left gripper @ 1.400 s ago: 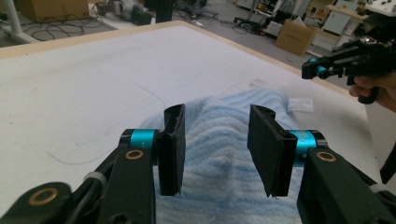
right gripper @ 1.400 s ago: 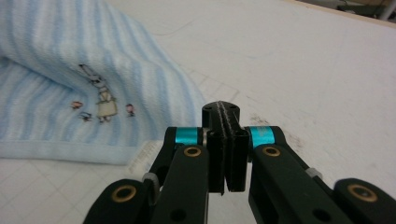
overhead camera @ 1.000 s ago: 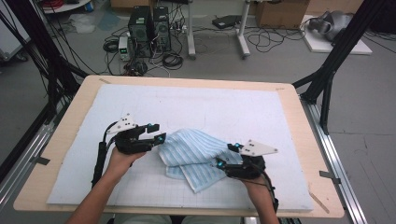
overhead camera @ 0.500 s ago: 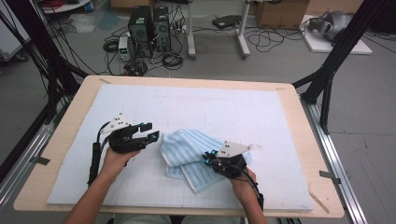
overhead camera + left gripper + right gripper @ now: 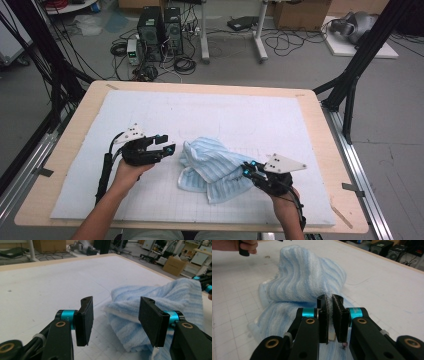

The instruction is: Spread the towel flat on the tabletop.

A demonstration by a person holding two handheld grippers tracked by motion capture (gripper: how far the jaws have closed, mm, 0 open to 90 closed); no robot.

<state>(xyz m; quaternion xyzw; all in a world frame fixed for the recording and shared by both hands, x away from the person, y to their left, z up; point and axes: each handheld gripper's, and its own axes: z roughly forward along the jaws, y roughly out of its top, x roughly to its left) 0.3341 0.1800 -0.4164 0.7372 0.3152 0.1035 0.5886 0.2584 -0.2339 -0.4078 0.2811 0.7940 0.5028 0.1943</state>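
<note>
on the white mat [image 5: 150,200], near the middle of the table [image 5: 70,145], we see a light blue striped towel [image 5: 212,167] lying crumpled in a loose heap. at about four o'clock from the heap our right gripper [image 5: 247,172] has its jaws pressed together on the near edge of the towel; in the right gripper view [image 5: 329,315] a thin fold of the cloth stands pinched between the two black pads. these jaws have just been closing on it. at about nine o'clock from the towel our left gripper [image 5: 167,143] rests just beside the cloth. in the left gripper view [image 5: 116,321] its jaws stand about half open, with nothing held, and the towel [image 5: 160,302] lies beyond them, towards the right pad.
</note>
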